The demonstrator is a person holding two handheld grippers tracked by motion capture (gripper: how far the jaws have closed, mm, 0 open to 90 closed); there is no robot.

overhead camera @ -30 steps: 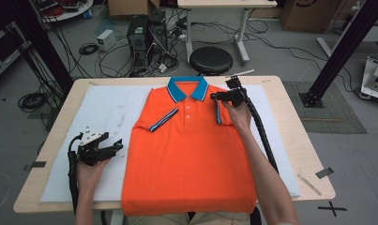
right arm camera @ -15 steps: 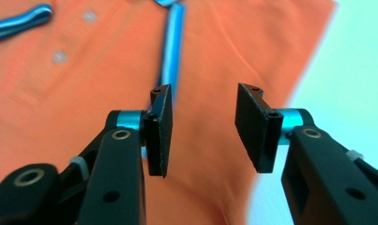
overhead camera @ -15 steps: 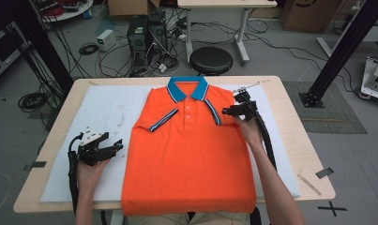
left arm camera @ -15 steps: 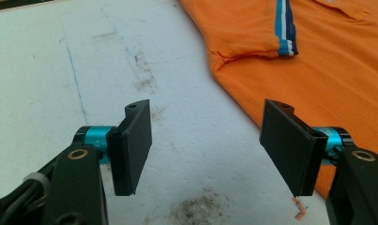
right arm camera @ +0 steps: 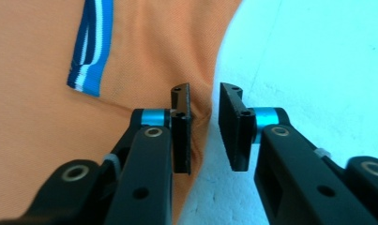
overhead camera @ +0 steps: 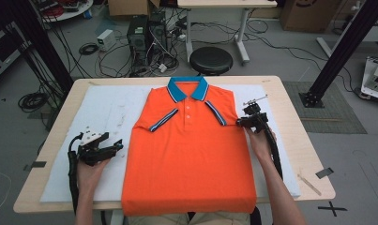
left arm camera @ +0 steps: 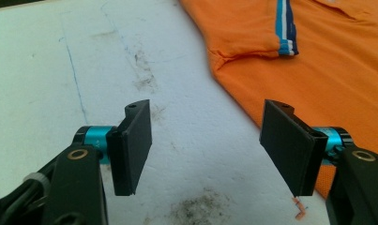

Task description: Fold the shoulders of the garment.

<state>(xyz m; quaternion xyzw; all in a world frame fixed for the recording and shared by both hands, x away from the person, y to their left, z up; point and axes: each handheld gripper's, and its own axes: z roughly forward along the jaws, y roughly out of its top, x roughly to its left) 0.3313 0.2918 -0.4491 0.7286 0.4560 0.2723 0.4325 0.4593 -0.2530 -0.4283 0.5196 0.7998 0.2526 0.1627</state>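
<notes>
Where shirt [right arm camera: 46, 122] edge ends, bare white mat [right arm camera: 318, 56].

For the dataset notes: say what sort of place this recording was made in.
Most likely a robotics or data-collection lab, not a home. Cables and computer towers sit on the bare floor, black metal frame struts flank the wooden table, and an orange polo shirt lies on a white mat.
</notes>
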